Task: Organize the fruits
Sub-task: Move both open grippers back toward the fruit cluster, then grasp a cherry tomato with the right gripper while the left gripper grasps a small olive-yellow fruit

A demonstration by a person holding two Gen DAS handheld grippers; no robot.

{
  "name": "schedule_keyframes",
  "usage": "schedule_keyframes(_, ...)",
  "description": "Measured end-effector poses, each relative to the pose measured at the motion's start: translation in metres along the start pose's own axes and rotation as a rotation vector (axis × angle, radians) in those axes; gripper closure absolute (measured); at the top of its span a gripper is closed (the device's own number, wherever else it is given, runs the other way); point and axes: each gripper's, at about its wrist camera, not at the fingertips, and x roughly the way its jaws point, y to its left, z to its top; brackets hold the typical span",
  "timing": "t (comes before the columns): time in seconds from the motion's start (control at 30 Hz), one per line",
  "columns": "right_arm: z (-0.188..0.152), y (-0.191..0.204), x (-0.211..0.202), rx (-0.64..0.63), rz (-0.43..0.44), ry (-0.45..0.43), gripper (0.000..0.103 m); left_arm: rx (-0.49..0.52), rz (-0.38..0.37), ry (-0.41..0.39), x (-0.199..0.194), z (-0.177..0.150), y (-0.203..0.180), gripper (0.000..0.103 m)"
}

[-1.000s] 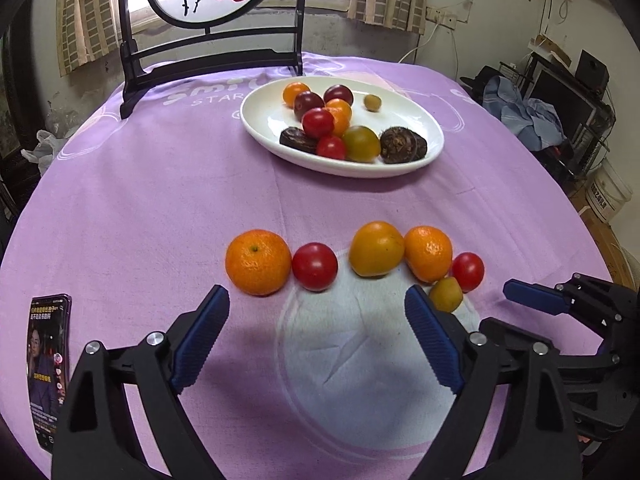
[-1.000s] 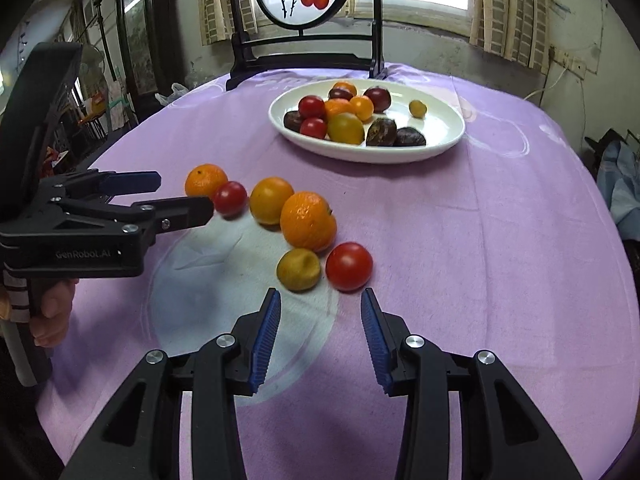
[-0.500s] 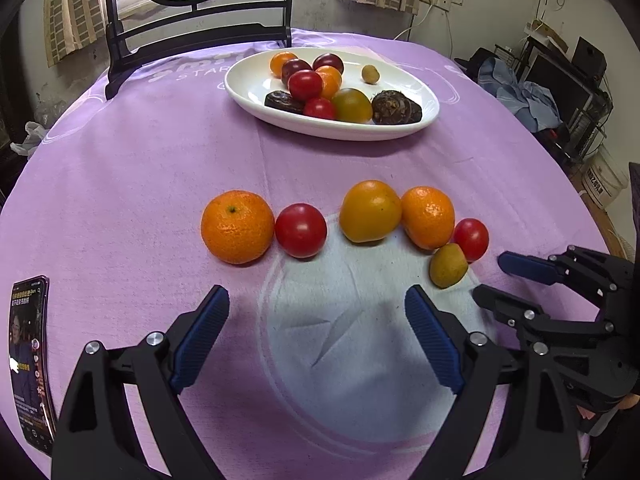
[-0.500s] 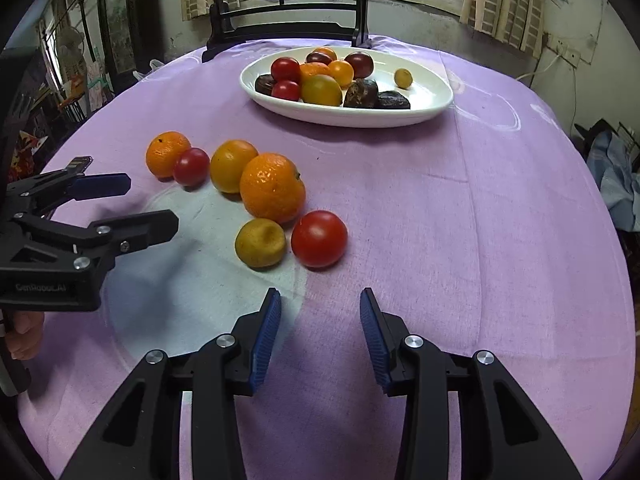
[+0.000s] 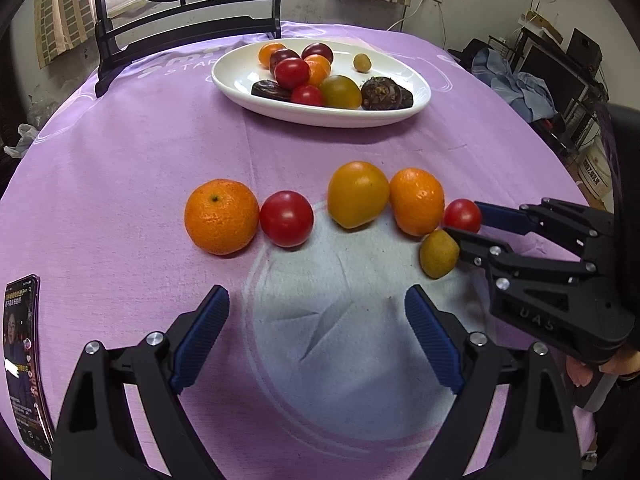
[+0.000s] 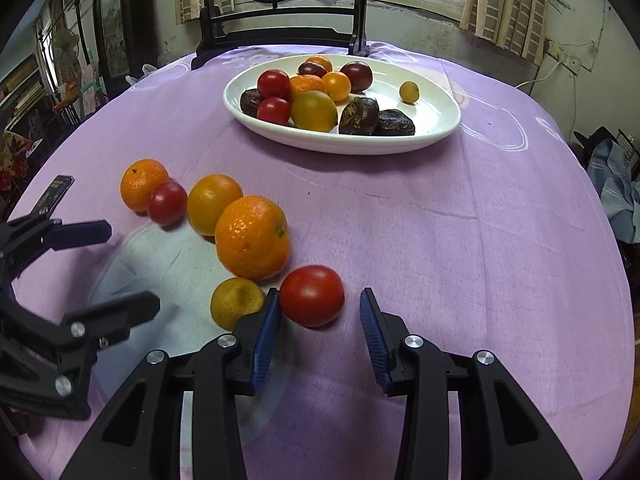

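Several loose fruits lie in a row on the purple cloth: a mandarin (image 5: 221, 216), a red tomato (image 5: 286, 218), a yellow-orange fruit (image 5: 357, 194), a second mandarin (image 5: 417, 201), a small red tomato (image 5: 462, 215) and a small olive-yellow fruit (image 5: 438, 254). My right gripper (image 6: 318, 320) is open, its fingers at either side of the small red tomato (image 6: 311, 295), the left finger between it and the olive-yellow fruit (image 6: 237, 303). My left gripper (image 5: 316, 320) is open and empty, short of the row. A white plate (image 5: 404, 114) holds several fruits at the back.
A phone (image 5: 22, 364) lies at the left edge of the table. A black chair (image 5: 180, 28) stands behind the plate. Clutter and shelving (image 5: 560, 76) stand off the table to the right. The table edge curves close on both sides.
My right gripper has moved forward until its fingers flank the small red tomato. My left gripper has moved slightly closer to the row. No fruit has moved.
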Motion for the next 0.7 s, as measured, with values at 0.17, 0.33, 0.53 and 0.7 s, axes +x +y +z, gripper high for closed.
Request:
schedule_keyframes(0.17, 0.000, -0.003, -0.006, 0.029, 0.011, -0.026, 0.071, 0.016, 0.004, 0.011, 0.002, -0.002, -0.006, 0.015)
schedule_keyframes(0.33, -0.003, -0.020, -0.023, 0.090, 0.034, -0.058, 0.071, 0.040, 0.013, 0.027, 0.003, -0.004, -0.017, 0.015)
schedule_keyframes(0.53, -0.010, -0.034, -0.035, 0.126, 0.027, -0.079, 0.071, 0.071, 0.007, 0.041, 0.008, -0.005, -0.038, 0.015)
schedule_keyframes(0.7, -0.020, -0.048, -0.044, 0.155, 0.018, -0.082, 0.071, 0.100, 0.018, 0.050, 0.017, 0.000, -0.057, 0.015)
